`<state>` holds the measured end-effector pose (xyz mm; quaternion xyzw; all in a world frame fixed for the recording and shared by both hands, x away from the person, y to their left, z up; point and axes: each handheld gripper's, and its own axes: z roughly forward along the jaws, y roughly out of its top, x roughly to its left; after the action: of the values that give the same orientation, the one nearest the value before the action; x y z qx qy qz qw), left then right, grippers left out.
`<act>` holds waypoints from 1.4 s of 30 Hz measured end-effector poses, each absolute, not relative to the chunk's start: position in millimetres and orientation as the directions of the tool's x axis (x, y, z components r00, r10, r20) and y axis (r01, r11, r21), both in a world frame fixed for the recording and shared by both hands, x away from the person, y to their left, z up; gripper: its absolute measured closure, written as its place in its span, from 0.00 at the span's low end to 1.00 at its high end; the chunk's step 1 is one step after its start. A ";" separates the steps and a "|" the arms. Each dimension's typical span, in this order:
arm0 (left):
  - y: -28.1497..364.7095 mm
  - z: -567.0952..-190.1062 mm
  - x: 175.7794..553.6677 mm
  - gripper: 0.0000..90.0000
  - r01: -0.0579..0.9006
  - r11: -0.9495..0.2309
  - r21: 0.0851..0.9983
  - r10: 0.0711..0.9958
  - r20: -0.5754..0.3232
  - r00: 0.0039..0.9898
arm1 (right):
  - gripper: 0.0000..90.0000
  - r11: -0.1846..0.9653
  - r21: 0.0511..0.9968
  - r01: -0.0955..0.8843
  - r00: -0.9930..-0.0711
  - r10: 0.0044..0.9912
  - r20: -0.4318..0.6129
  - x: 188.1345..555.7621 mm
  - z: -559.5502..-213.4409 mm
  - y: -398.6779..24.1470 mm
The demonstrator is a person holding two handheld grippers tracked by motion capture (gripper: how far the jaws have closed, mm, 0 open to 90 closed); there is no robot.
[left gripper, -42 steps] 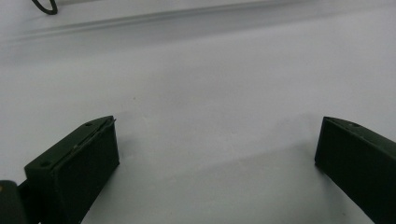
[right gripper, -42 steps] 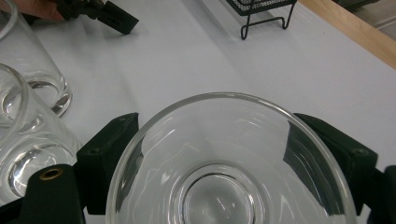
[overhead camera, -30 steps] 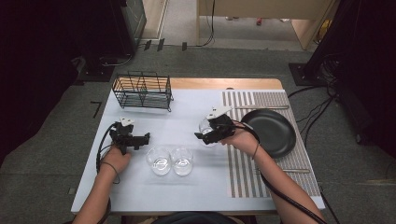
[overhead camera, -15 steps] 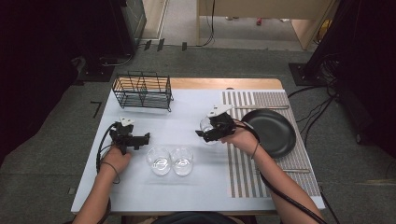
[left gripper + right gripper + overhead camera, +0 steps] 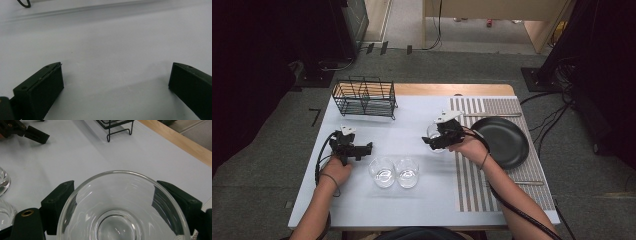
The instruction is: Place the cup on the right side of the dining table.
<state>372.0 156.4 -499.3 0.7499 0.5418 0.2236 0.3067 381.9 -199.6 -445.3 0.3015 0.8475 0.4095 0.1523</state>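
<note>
My right gripper [image 5: 431, 140] is shut on a clear glass [image 5: 432, 131], held just above the table left of the striped mat [image 5: 472, 175]. In the right gripper view the glass [image 5: 120, 207] sits upright between the two black jaws of that gripper [image 5: 115, 184], which press on its sides. My left gripper [image 5: 368, 148] rests near the table's left side, pointing right. Its jaws stand wide apart over bare white tabletop in the left gripper view [image 5: 116, 66]. Two more clear glasses [image 5: 382, 171] [image 5: 406, 172] stand side by side in front of it.
A black wire rack [image 5: 364, 97] stands at the back left. A black plate [image 5: 502, 142] lies on the striped mat at the right, with cutlery beside it. The table's wooden back edge [image 5: 452, 90] runs behind.
</note>
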 end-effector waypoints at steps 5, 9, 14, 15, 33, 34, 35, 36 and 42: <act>156.5 -499.3 372.1 0.00 0.675 -0.225 0.702 0.950 0.003 0.313 | 0.20 0.474 0.789 0.391 -0.761 0.648 -0.012 383.4 -445.4 -201.3; 156.5 -499.3 372.0 0.00 0.675 -0.225 0.702 0.950 0.003 0.313 | 0.20 0.470 0.790 0.394 -0.756 0.655 -0.013 384.7 -445.8 -202.2; 156.5 -499.3 372.0 0.00 0.676 -0.225 0.702 0.950 0.003 0.313 | 0.21 0.461 0.794 0.396 -0.745 0.667 -0.015 386.7 -445.8 -203.7; 156.5 -499.3 372.0 0.00 0.676 -0.225 0.702 0.950 0.003 0.313 | 0.21 0.459 0.794 0.398 -0.743 0.669 -0.014 387.1 -445.8 -204.1; 156.4 -499.3 371.9 0.00 0.675 -0.226 0.702 0.950 0.005 0.313 | 0.21 0.435 0.798 0.417 -0.712 0.702 -0.011 394.8 -447.0 -211.2; 156.5 -499.3 371.9 0.00 0.675 -0.226 0.702 0.950 0.005 0.313 | 0.20 0.433 0.799 0.417 -0.710 0.705 -0.011 395.4 -447.0 -211.2; 156.4 -499.3 371.8 0.00 0.676 -0.225 0.702 0.950 0.004 0.313 | 0.20 0.431 0.800 0.417 -0.708 0.707 -0.012 396.0 -447.1 -211.2; 156.4 -499.3 371.8 0.00 0.675 -0.225 0.702 0.950 0.004 0.313 | 0.21 0.428 0.800 0.421 -0.705 0.709 -0.008 396.3 -447.1 -211.2; 156.2 -499.3 371.6 0.00 0.675 -0.225 0.703 0.950 0.005 0.311 | 0.21 0.417 0.799 0.432 -0.689 0.725 -0.006 399.6 -447.0 -212.4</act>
<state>371.6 156.2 -499.3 0.7495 0.5421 0.2247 0.3063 399.6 -212.4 -447.0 0.3516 0.8227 0.4095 0.1785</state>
